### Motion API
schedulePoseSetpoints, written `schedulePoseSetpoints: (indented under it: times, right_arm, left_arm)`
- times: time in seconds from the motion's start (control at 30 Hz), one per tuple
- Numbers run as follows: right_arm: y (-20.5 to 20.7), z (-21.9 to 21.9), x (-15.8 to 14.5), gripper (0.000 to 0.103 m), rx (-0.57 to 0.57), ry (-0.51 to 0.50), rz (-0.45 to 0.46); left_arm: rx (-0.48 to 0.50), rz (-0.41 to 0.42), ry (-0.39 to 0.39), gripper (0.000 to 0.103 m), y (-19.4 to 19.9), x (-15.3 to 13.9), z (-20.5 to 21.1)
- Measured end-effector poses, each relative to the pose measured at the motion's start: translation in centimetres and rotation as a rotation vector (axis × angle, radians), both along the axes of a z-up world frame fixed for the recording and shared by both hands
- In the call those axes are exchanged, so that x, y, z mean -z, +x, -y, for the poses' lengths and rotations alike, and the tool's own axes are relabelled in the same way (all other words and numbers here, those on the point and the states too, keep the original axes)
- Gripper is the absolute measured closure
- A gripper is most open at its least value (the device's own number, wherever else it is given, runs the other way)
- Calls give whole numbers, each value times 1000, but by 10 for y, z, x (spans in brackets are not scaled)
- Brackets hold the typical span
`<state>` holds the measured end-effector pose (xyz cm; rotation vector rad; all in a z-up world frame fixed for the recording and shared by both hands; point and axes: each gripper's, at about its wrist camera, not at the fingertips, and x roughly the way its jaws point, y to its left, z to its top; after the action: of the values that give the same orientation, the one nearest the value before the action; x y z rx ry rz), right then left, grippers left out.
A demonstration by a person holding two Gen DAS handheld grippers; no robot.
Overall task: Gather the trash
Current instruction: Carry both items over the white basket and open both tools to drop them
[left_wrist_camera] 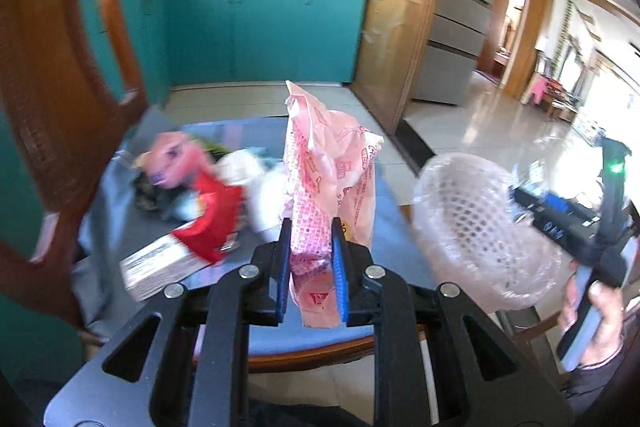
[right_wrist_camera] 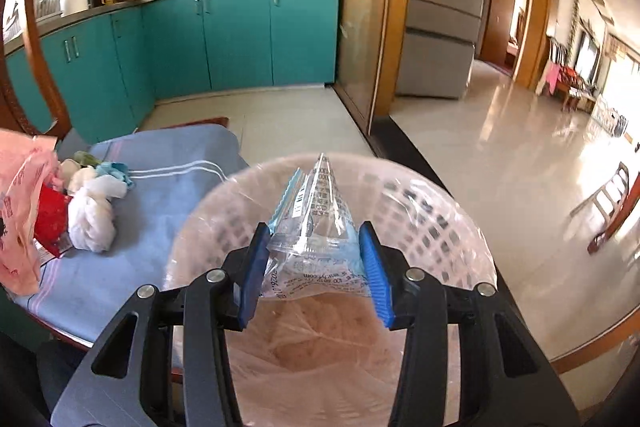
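the right gripper (right_wrist_camera: 316, 267) pinches a clear wrapper (right_wrist_camera: 316, 223) over the lined basket (right_wrist_camera: 440, 211); let go only when it hangs well inside. the left gripper (left_wrist_camera: 310, 267) pinches a pink bag (left_wrist_camera: 328, 163) (other trash is behind it) above the blue cloth (right_wrist_camera: 168, 195), with teal cabinets (right_wrist_camera: 240, 35) beyond.

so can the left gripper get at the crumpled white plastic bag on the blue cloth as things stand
Probably not yet. The left gripper is shut on a pink printed plastic bag, so its jaws are full. The crumpled white plastic bag lies uncovered on the blue cloth, so the way looks free once the pink bag is dropped.
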<state>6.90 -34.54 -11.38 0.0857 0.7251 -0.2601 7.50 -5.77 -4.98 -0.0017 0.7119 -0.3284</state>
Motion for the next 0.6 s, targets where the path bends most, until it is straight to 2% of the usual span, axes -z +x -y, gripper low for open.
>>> schedulePoseSetpoints:
  times: [0.1, 0.23, 0.27, 0.33, 0.5, 0.57, 0.6]
  right_arm:
    - [-2, 8, 12, 56, 17, 8, -49]
    - [-9, 22, 20, 37, 32, 41, -76]
    - [-11, 24, 18, 31, 41, 48, -68]
    - [-25, 40, 10, 26, 88, 63, -22]
    - [-50, 67, -8, 26, 135, 104, 52]
    - [-60, 73, -13, 26, 175, 87, 72]
    - [-66, 78, -16, 26, 196, 89, 85]
  left_arm:
    - [69, -2, -30, 83, 7, -2, 28]
    - [153, -12, -58, 83, 15, -2, 66]
    - [170, -21, -65, 83, 17, -1, 75]
    - [211, -41, -76, 83, 22, 2, 96]
    - [310, -71, -95, 83, 23, 13, 138]
    - [351, -83, -102, 78, 21, 16, 153]
    - [373, -89, -107, 65, 22, 19, 161]
